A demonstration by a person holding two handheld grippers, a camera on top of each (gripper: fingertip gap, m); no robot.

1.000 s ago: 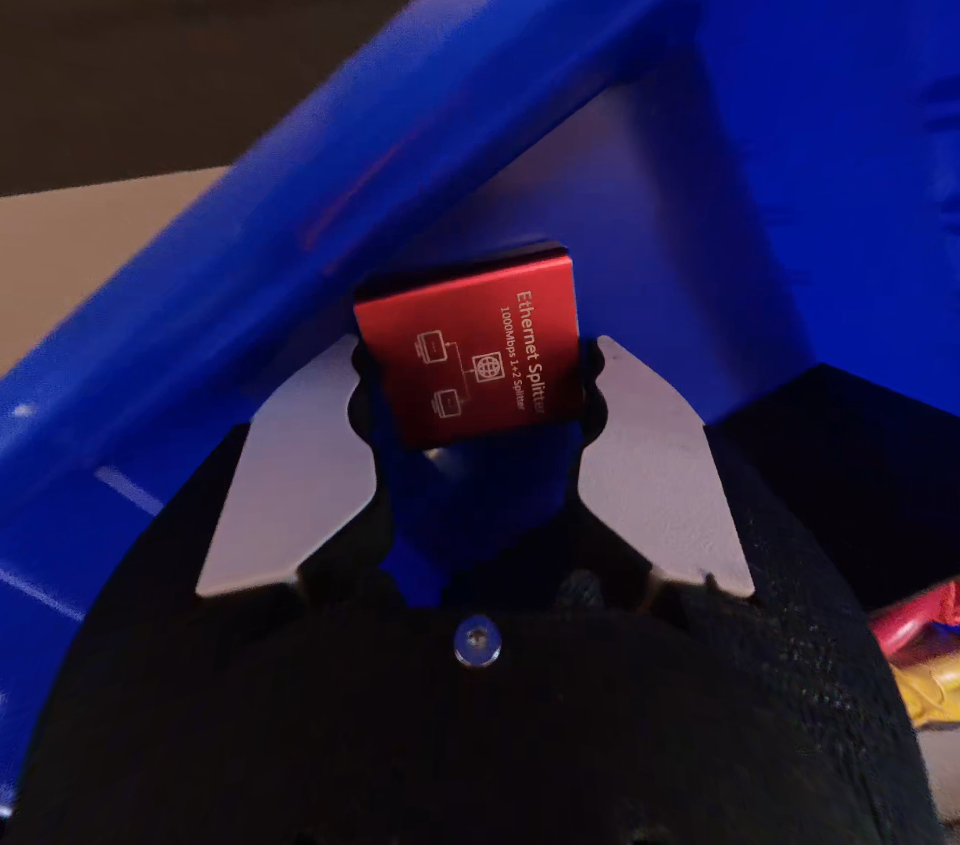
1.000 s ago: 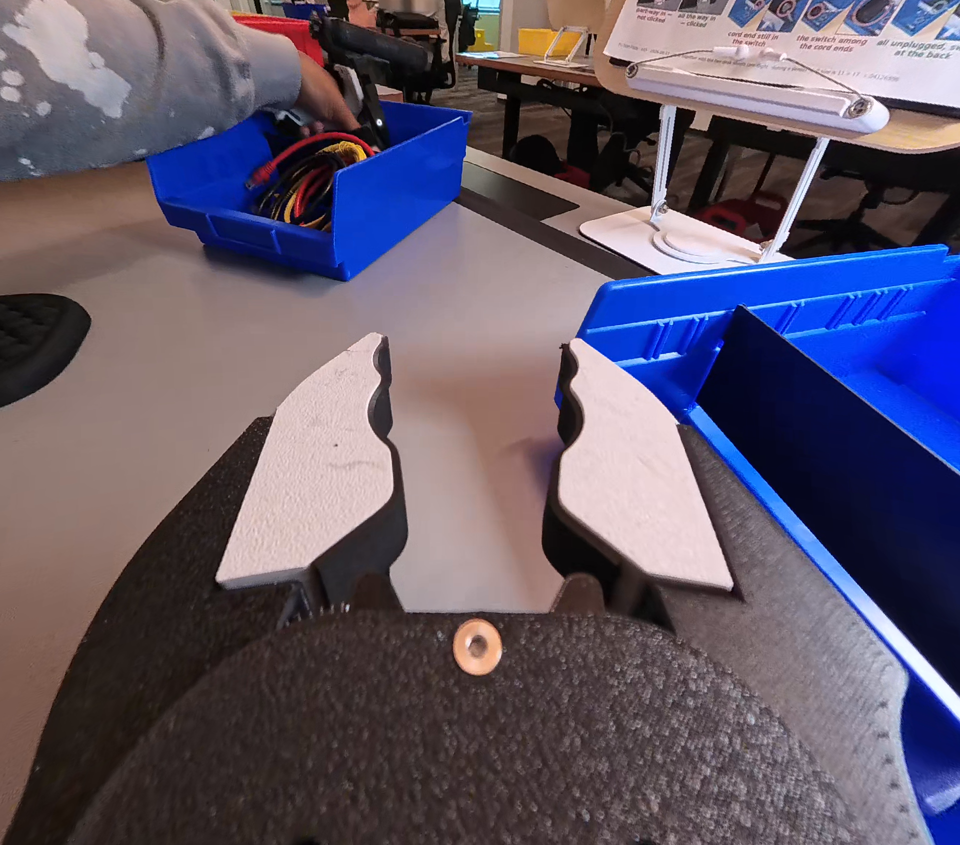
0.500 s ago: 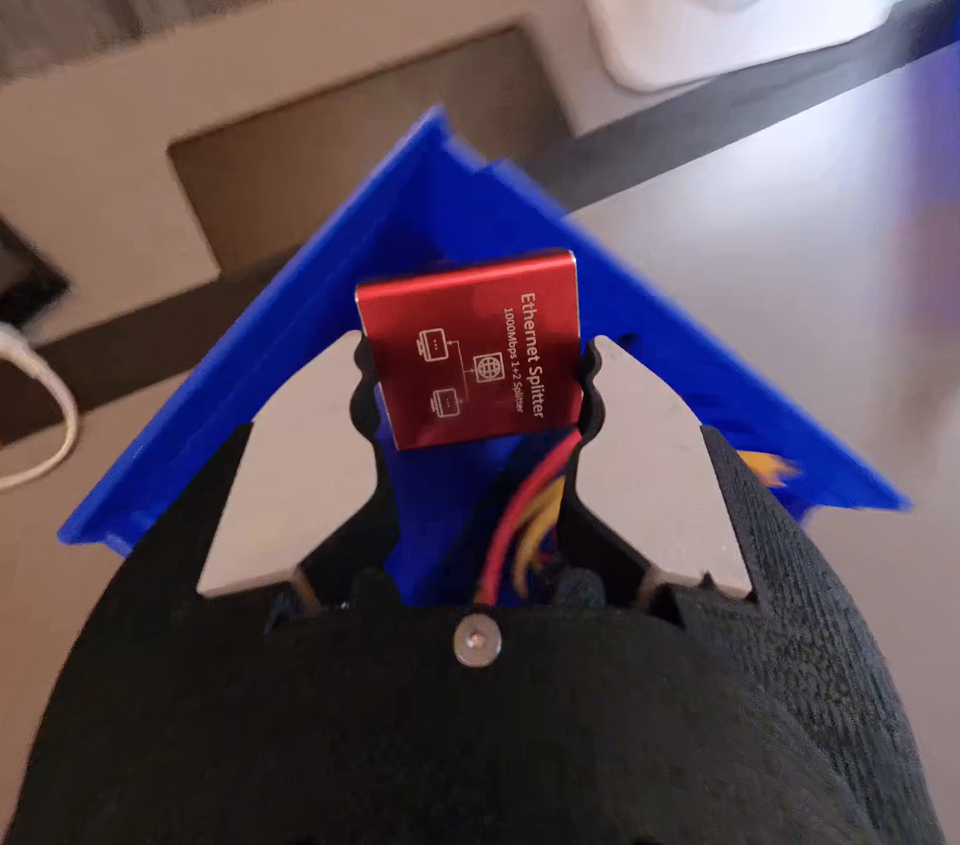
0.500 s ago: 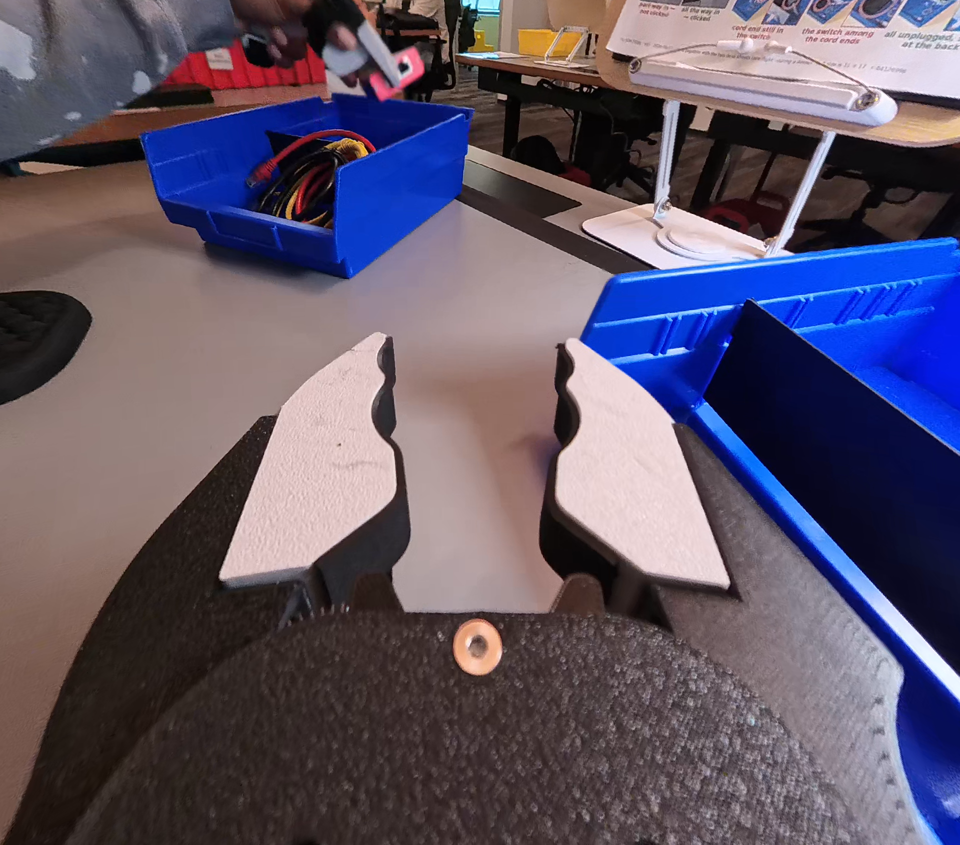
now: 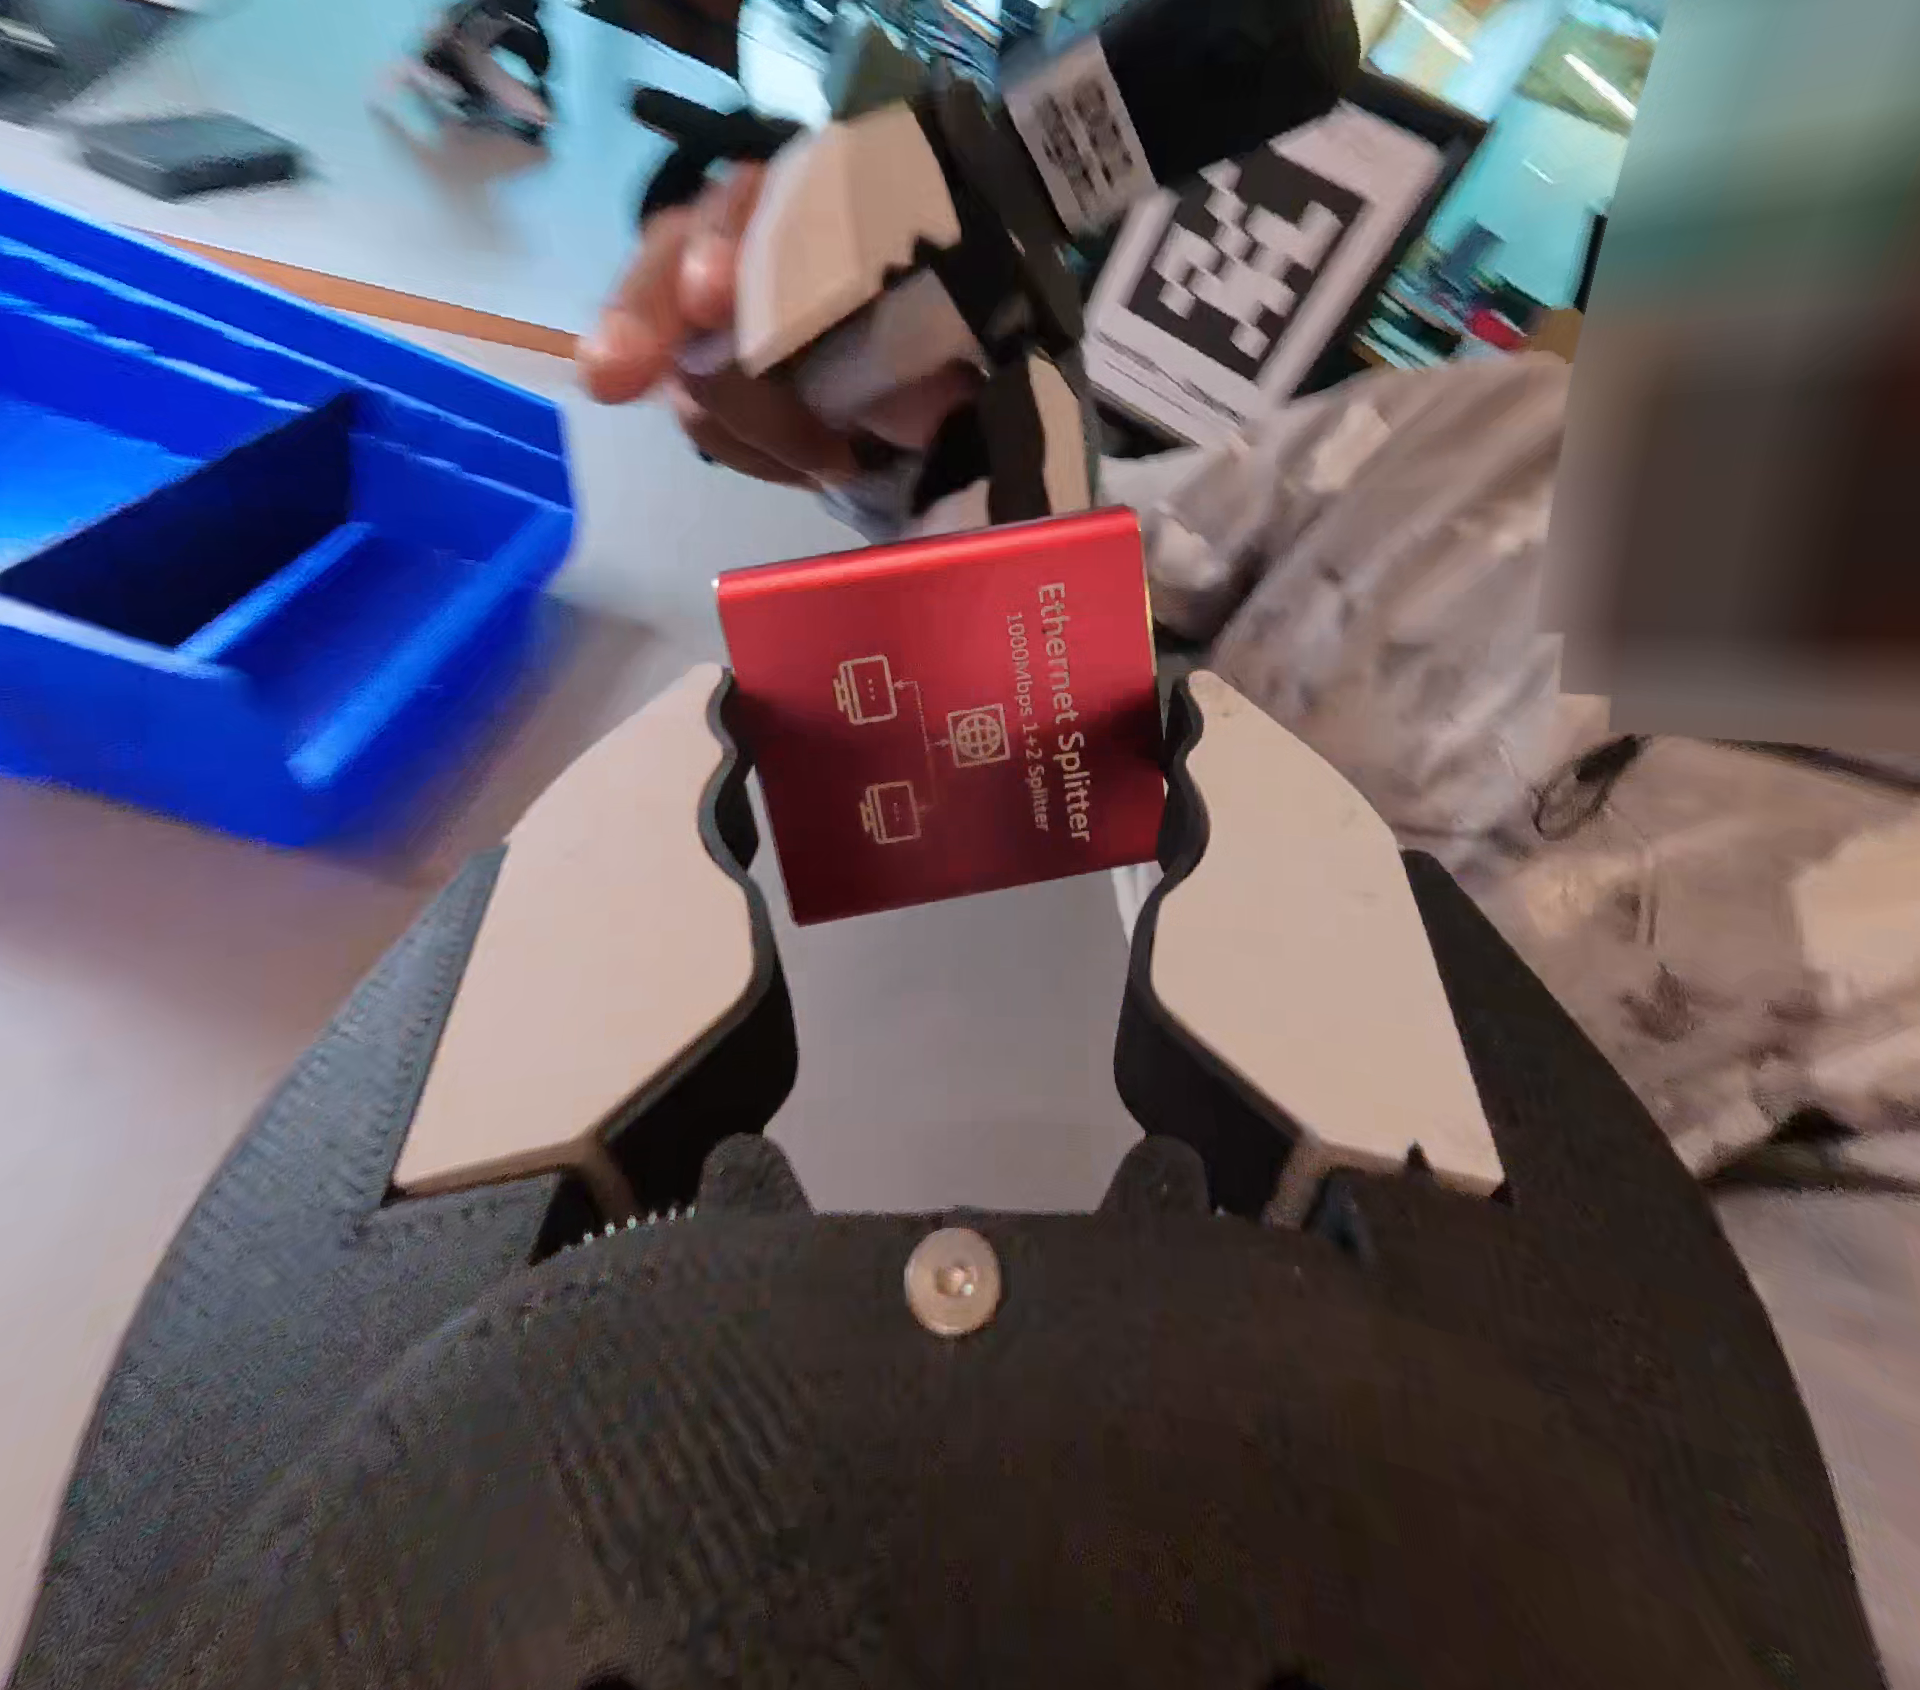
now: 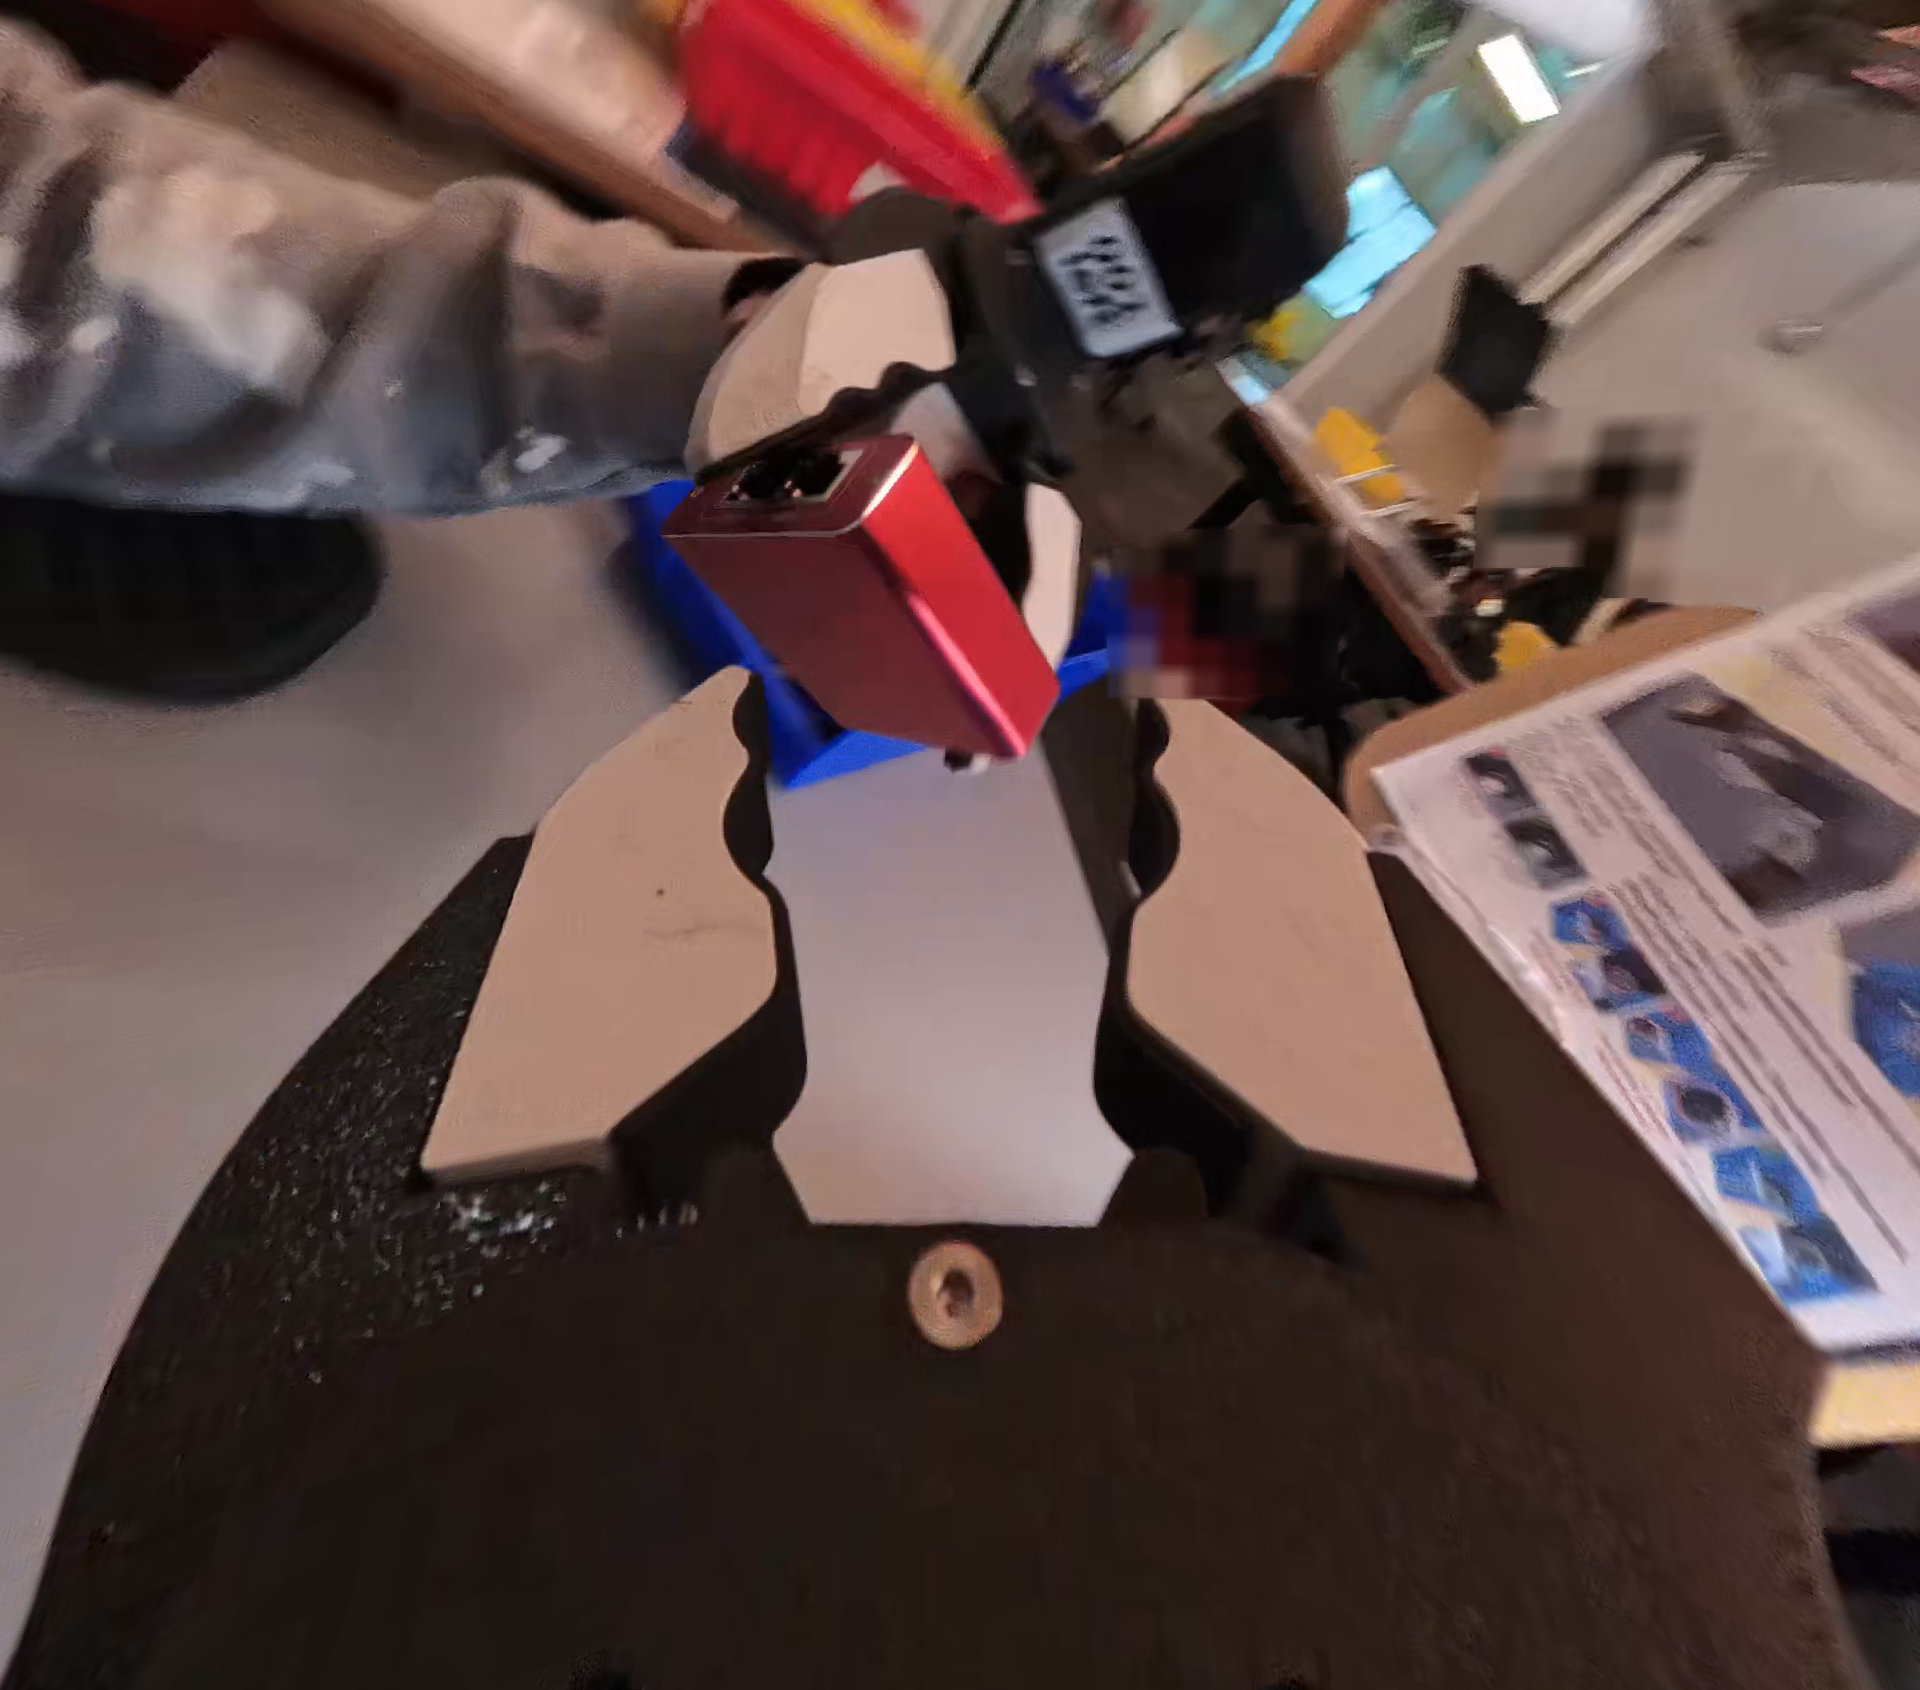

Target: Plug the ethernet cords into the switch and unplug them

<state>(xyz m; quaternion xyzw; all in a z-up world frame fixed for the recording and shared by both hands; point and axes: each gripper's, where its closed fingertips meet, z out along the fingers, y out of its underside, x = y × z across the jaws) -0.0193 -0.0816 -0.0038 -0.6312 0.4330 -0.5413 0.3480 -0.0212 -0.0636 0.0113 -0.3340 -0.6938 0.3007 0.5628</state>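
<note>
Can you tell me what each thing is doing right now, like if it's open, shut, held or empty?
Left tongs: shut on the flat red metal switch box.
Flat red metal switch box: held up off the table; no cord in the one port that shows.
Right tongs: open, holding nothing.
Blue plastic divided bin: on the table; the parts that show are empty.
Laminated instruction sheet: propped up on a stand.

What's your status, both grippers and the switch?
Left gripper shut on red switch, held in the air. Right gripper open, empty. No cord plugged in the visible port.
</note>
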